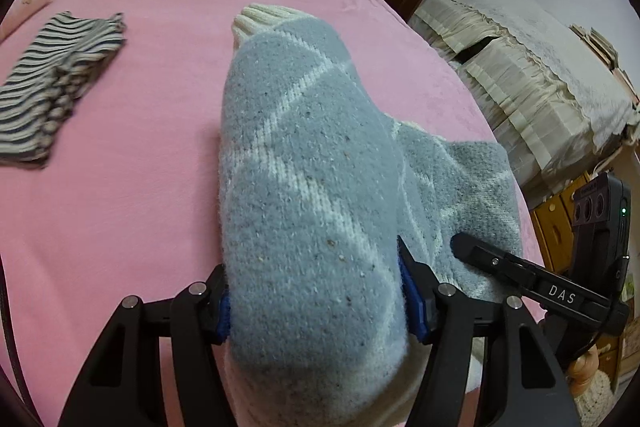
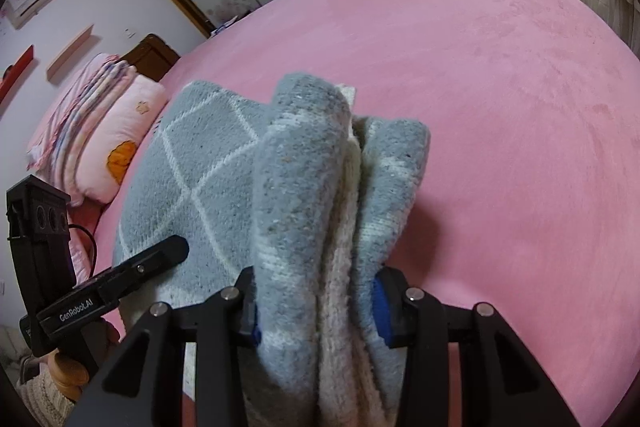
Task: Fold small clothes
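- Left gripper (image 1: 316,301) is clamped on a fuzzy blue sock (image 1: 304,187) with white diamond lines, blue pads pressing both its sides.
- Right gripper (image 2: 316,311) is pinched on a bunched-up fold of sock (image 2: 320,195), blue outside, cream inside.
- The knit hangs from both grippers over the pink bed (image 1: 120,187); can't tell if it's one sock or a pair.
- Striped garment (image 1: 52,91) lies flat, well off to the left.
- Pillows (image 2: 112,143) sit at the bed's head.
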Demonstrator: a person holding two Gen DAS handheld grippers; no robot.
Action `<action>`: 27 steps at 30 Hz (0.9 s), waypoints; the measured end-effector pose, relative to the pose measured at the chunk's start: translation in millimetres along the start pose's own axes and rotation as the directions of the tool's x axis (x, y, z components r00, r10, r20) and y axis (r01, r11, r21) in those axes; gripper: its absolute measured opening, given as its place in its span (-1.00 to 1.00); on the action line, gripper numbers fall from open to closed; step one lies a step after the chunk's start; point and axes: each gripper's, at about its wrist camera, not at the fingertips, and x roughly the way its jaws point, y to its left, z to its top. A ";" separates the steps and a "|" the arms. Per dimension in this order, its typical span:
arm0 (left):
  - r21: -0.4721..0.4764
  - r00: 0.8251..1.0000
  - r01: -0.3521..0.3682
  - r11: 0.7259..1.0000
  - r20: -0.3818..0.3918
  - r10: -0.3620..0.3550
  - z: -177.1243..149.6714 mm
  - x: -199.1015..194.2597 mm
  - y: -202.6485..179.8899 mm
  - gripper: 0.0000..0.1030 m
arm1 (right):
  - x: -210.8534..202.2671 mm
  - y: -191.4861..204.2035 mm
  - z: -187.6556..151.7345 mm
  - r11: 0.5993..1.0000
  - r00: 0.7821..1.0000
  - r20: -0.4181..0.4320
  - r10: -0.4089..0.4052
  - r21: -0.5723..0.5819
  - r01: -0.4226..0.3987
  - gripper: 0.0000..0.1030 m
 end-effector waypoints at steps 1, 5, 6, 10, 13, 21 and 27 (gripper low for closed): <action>-0.002 1.000 -0.007 1.000 -0.004 0.007 -4.5 -12.2 4.0 0.22 | -3.4 9.8 -8.7 1.000 1.000 -0.005 0.009 -0.002 -0.009 -0.21; 0.000 0.998 -0.046 0.999 -0.040 0.046 -11.7 -47.6 29.1 0.22 | -2.7 42.8 -29.2 0.999 0.998 -0.039 0.041 -0.002 -0.041 -0.22; -0.006 0.997 -0.054 0.998 -0.052 0.054 -9.6 -56.1 38.0 0.22 | 0.0 53.2 -31.6 0.999 0.998 -0.050 0.047 -0.005 -0.047 -0.22; -0.013 0.996 -0.081 0.997 -0.048 0.080 4.2 -103.3 92.1 0.22 | 13.0 110.4 -28.1 0.994 0.993 -0.073 0.091 -0.049 -0.094 -0.22; 0.009 0.994 -0.108 0.994 0.003 0.108 36.6 -141.3 133.0 0.22 | 28.5 167.3 -6.3 0.985 0.988 -0.064 0.143 -0.087 -0.148 -0.22; 0.030 0.982 -0.162 0.986 0.104 0.158 166.9 -184.2 263.5 0.24 | 112.2 290.9 85.8 0.966 0.972 0.004 0.236 -0.108 -0.234 -0.22; -0.026 0.979 -0.173 0.985 0.101 0.174 227.6 -146.2 355.8 0.25 | 203.0 338.8 132.5 0.969 0.970 0.019 0.242 -0.064 -0.240 -0.21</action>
